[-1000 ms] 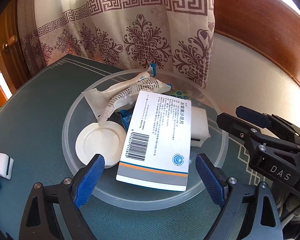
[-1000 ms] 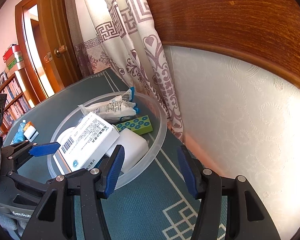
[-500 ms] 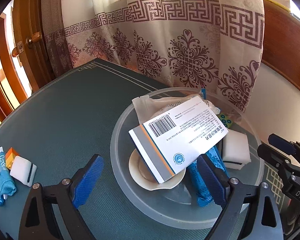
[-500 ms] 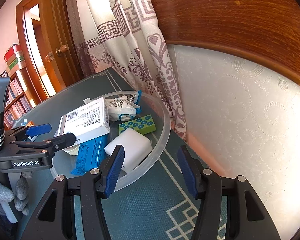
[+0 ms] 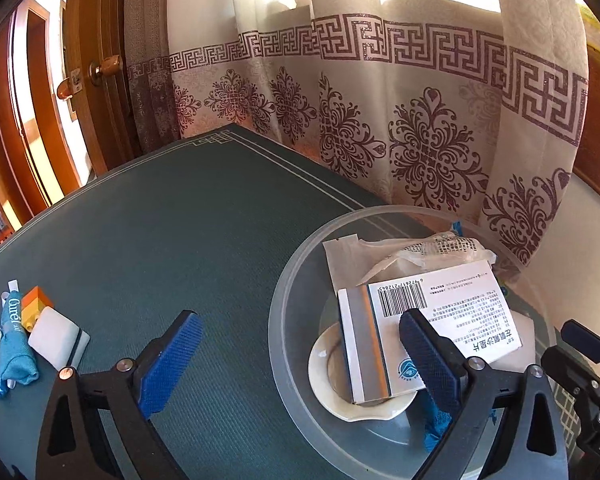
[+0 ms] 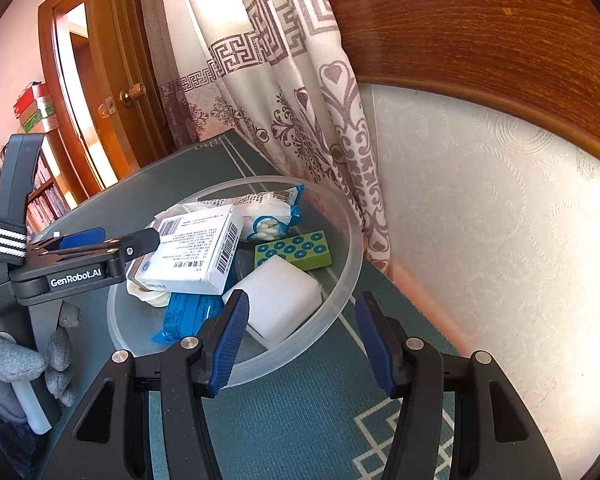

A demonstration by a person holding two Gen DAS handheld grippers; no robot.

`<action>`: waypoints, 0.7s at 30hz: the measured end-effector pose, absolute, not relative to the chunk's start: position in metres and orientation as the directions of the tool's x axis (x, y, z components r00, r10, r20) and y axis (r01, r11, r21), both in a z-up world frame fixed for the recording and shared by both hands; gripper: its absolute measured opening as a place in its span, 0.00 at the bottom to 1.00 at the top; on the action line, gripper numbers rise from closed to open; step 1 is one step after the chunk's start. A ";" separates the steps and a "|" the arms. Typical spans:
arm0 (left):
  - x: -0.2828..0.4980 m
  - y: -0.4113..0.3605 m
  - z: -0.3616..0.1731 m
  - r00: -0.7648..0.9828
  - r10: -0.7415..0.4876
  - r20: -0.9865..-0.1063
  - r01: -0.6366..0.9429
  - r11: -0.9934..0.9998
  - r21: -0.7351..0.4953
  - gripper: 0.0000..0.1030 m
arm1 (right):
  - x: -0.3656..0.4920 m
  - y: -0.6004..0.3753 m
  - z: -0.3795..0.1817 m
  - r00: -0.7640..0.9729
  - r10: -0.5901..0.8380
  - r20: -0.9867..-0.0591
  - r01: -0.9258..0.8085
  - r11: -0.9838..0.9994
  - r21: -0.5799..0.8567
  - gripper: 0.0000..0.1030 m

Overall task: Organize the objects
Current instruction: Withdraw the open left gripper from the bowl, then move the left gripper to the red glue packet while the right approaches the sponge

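Note:
A translucent bowl (image 5: 277, 332) (image 6: 355, 240) holds a white medicine box (image 5: 452, 304) (image 6: 192, 252) leaning on a white dish (image 5: 328, 368). Also inside are a gauze pack (image 6: 268, 208), a green dotted block (image 6: 296, 250), a white sponge block (image 6: 284, 296) and a blue packet (image 6: 184, 316). My left gripper (image 5: 296, 344) (image 6: 100, 240) straddles the bowl's left rim. Its jaws are opening and its pads press on nothing; the right finger crosses in front of the box. My right gripper (image 6: 302, 320) (image 5: 580, 340) hangs open over the bowl's near rim, empty.
At the table's left lie a blue tube (image 5: 12, 344), an orange brick (image 5: 38, 304) and a white block (image 5: 58, 344). A patterned curtain (image 5: 380, 128) and a wall (image 6: 480, 220) close in behind the bowl. A gloved hand (image 6: 16, 360) holds the left gripper.
The left gripper has swung leftward off the bowl's middle and rolled, its jaws spreading wider. The medicine box stays in the bowl. The right gripper has kept still.

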State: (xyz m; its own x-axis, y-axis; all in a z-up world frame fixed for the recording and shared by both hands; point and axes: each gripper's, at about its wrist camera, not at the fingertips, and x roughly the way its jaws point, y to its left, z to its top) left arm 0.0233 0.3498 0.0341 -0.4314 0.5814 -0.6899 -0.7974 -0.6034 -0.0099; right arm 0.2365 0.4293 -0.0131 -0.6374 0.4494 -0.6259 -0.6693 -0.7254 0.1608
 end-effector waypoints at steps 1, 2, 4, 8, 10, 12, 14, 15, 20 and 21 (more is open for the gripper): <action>0.022 0.349 0.034 -0.424 0.584 -0.692 -0.796 -0.605 -0.022 0.98 | 0.236 0.428 -0.013 -0.639 0.449 -0.625 -0.667 -0.728 0.160 0.55; 0.022 0.348 0.034 -0.418 0.585 -0.695 -0.797 -0.603 -0.028 0.98 | 0.236 0.427 -0.012 -0.640 0.449 -0.623 -0.666 -0.729 0.159 0.55; 0.024 0.347 0.035 -0.415 0.588 -0.695 -0.802 -0.597 -0.026 0.98 | 0.236 0.426 -0.010 -0.642 0.451 -0.620 -0.666 -0.729 0.158 0.55; 0.029 0.344 0.037 -0.402 0.591 -0.699 -0.810 -0.586 -0.030 0.98 | 0.236 0.426 -0.007 -0.644 0.453 -0.616 -0.666 -0.728 0.161 0.55; 0.030 0.342 0.039 -0.394 0.594 -0.702 -0.813 -0.582 -0.036 0.98 | 0.235 0.426 -0.007 -0.646 0.451 -0.616 -0.664 -0.730 0.161 0.55; 0.032 0.340 0.042 -0.389 0.600 -0.699 -0.814 -0.579 -0.043 0.98 | 0.236 0.424 -0.006 -0.648 0.452 -0.613 -0.663 -0.731 0.161 0.55; 0.034 0.337 0.044 -0.394 0.603 -0.693 -0.814 -0.580 -0.042 0.99 | 0.237 0.423 -0.004 -0.651 0.451 -0.611 -0.660 -0.733 0.163 0.55; 0.035 0.335 0.045 -0.398 0.603 -0.691 -0.812 -0.582 -0.041 0.99 | 0.236 0.423 -0.004 -0.652 0.451 -0.610 -0.659 -0.734 0.163 0.55; 0.038 0.326 0.049 -0.432 0.585 -0.687 -0.791 -0.611 -0.023 1.00 | 0.234 0.418 -0.001 -0.660 0.445 -0.605 -0.649 -0.743 0.162 0.55; 0.038 0.323 0.049 -0.438 0.582 -0.685 -0.787 -0.617 -0.021 1.00 | 0.234 0.417 -0.001 -0.662 0.443 -0.605 -0.647 -0.745 0.161 0.55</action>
